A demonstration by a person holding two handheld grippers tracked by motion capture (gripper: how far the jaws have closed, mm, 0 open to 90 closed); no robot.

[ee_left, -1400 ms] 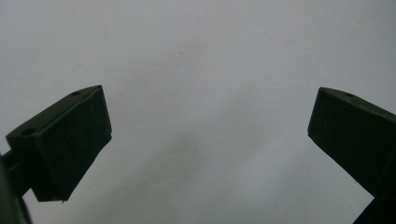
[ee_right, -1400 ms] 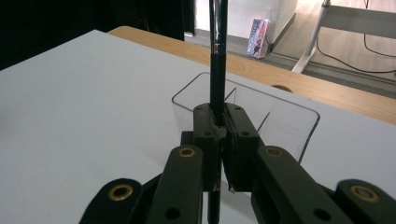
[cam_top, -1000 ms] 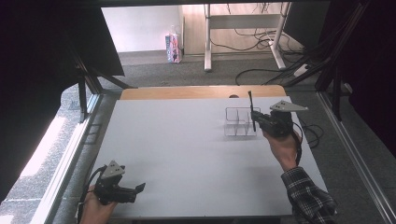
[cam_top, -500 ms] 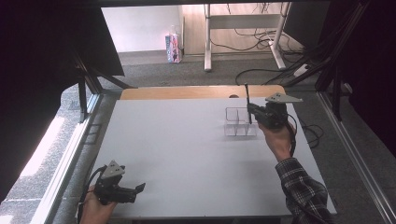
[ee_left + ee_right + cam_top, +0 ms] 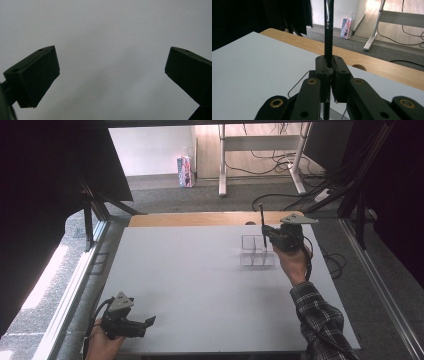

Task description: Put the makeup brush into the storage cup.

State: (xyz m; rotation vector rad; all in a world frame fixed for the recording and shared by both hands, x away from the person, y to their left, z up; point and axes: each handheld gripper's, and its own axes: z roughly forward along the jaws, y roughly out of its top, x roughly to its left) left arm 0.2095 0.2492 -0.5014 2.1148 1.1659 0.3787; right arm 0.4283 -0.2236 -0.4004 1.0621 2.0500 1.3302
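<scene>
My right gripper, near the far right corner of the worktop, is clamped on a black pen. The pen stands upright between the pads, its shaft rising above the jaws and its lower end pointing down into the clear divided organizer directly beneath. The organizer rests on the worktop just short of the wooden strip along the far edge. My left gripper rests at the near left corner, well apart from the pen, jaws spread wide with bare worktop between them. Nothing stands between pen and organizer.
</scene>
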